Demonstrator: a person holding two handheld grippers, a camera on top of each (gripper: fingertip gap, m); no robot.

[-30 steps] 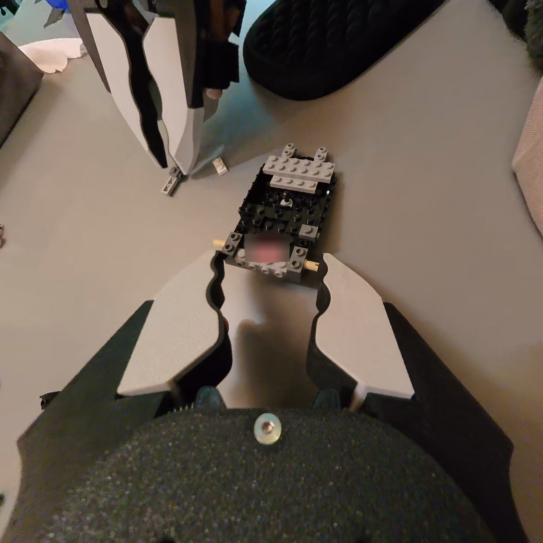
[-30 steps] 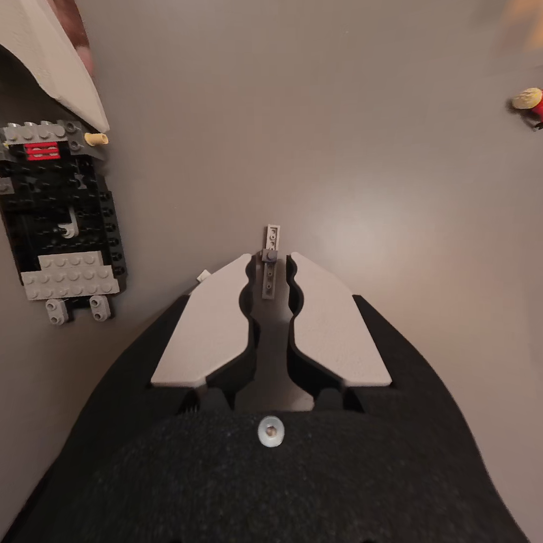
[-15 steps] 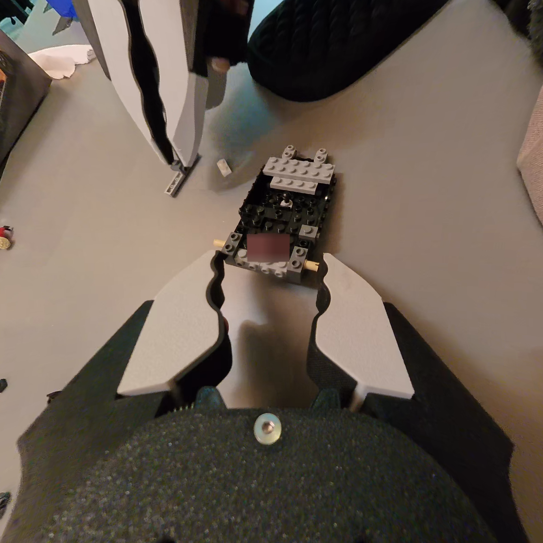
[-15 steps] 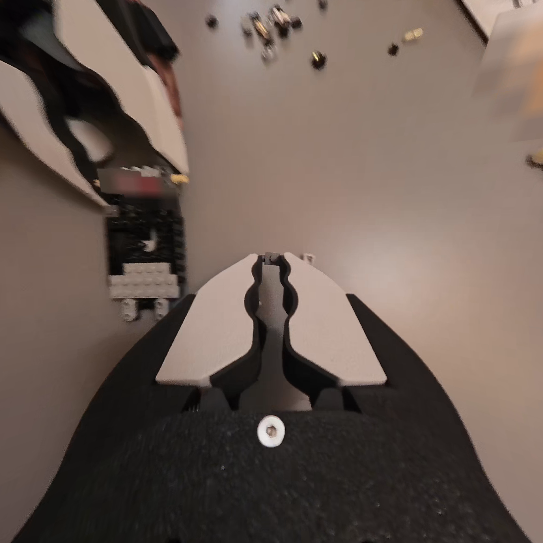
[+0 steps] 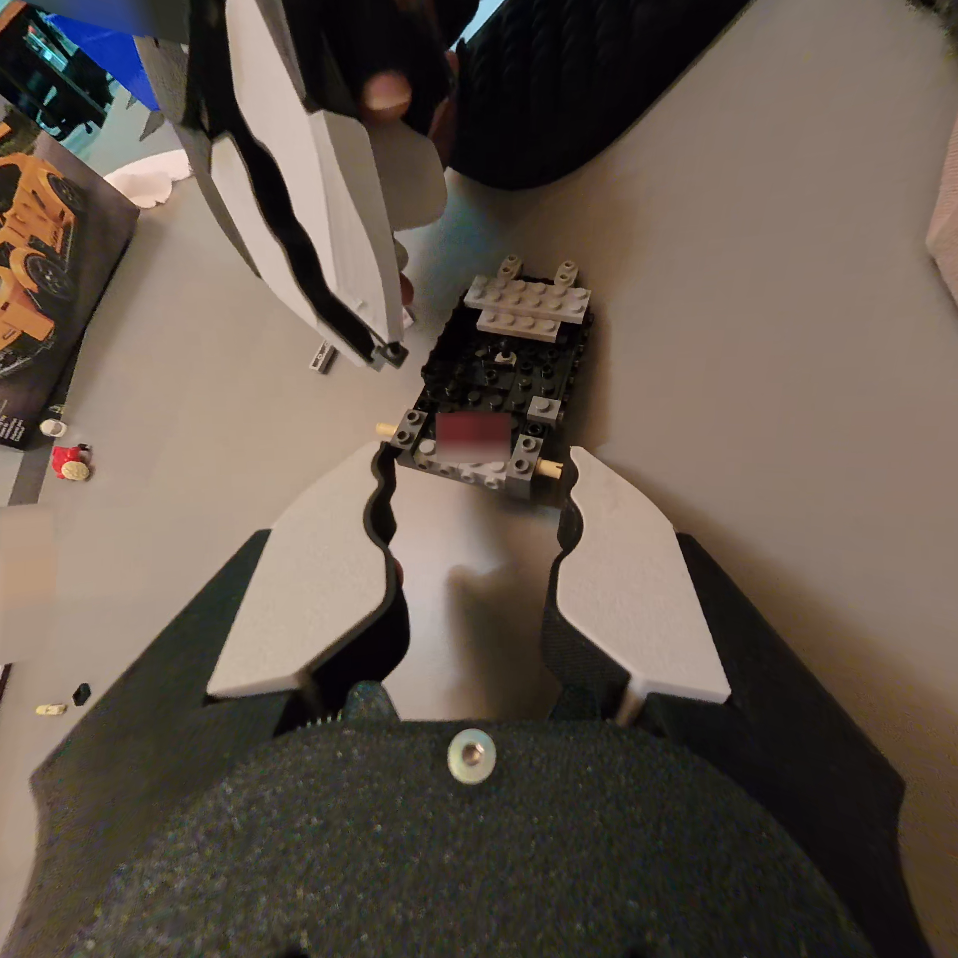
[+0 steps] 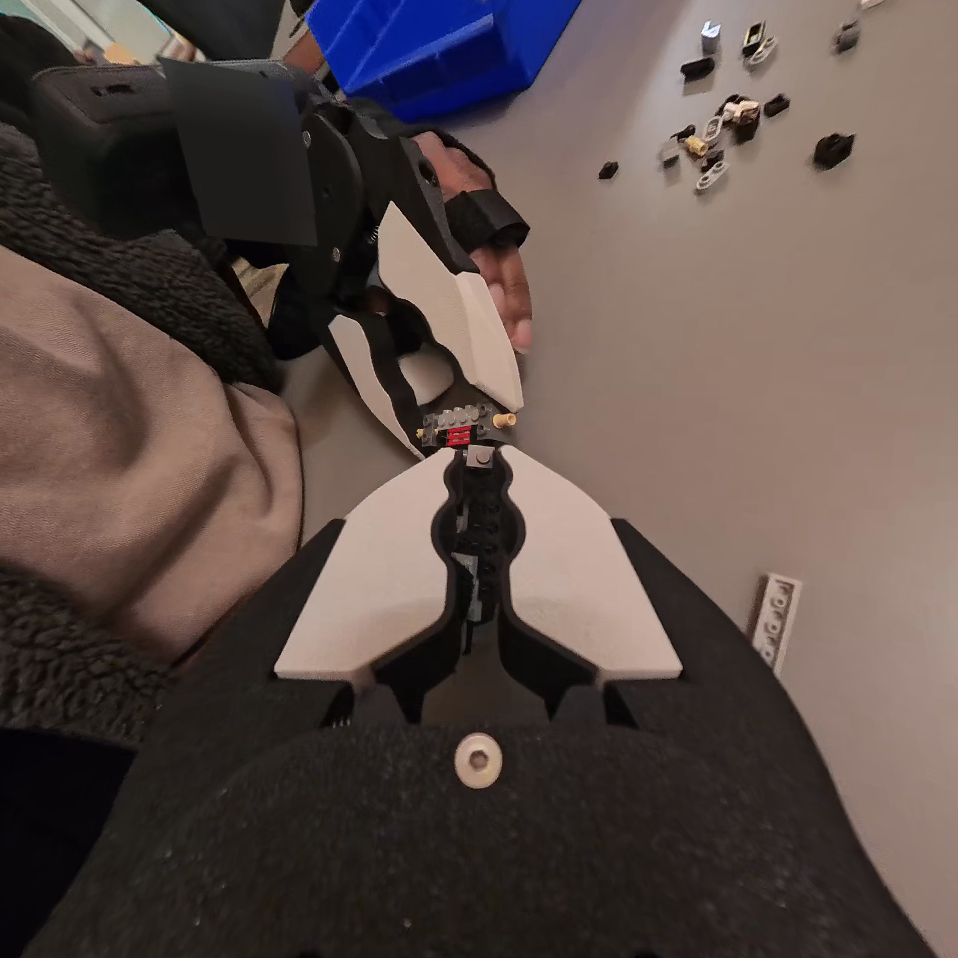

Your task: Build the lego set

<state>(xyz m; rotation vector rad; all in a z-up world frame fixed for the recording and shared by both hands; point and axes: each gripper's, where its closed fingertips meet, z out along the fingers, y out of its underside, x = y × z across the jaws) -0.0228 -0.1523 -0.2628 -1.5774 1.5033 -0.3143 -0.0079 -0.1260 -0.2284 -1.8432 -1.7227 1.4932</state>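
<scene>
The black Lego chassis [image 5: 500, 378] with light grey plates at its far end lies on the grey table. My left gripper [image 5: 477, 459] is open, and its fingertips bracket the chassis's near end beside the tan axle pins. My right gripper [image 6: 479, 459] is shut on a small dark grey piece [image 6: 479, 460] and holds it above the chassis [image 6: 479, 529], near its red-marked end. In the left wrist view the right gripper [image 5: 386, 355] comes down from the top left, with the piece [image 5: 391, 354] at the chassis's left edge.
A long light grey plate [image 6: 775, 617] lies on the table right of the chassis; it also shows in the left wrist view [image 5: 321, 358]. Loose pieces [image 6: 726, 129] lie far right. There is a blue bin [image 6: 440, 46], a box with an orange car [image 5: 31, 269], a red piece [image 5: 70, 461] and a person's sleeve [image 6: 129, 414].
My right gripper shut on the small dark grey piece, lifted it off the long plate and carried it over to the chassis. My left gripper has stayed open at the chassis end.
</scene>
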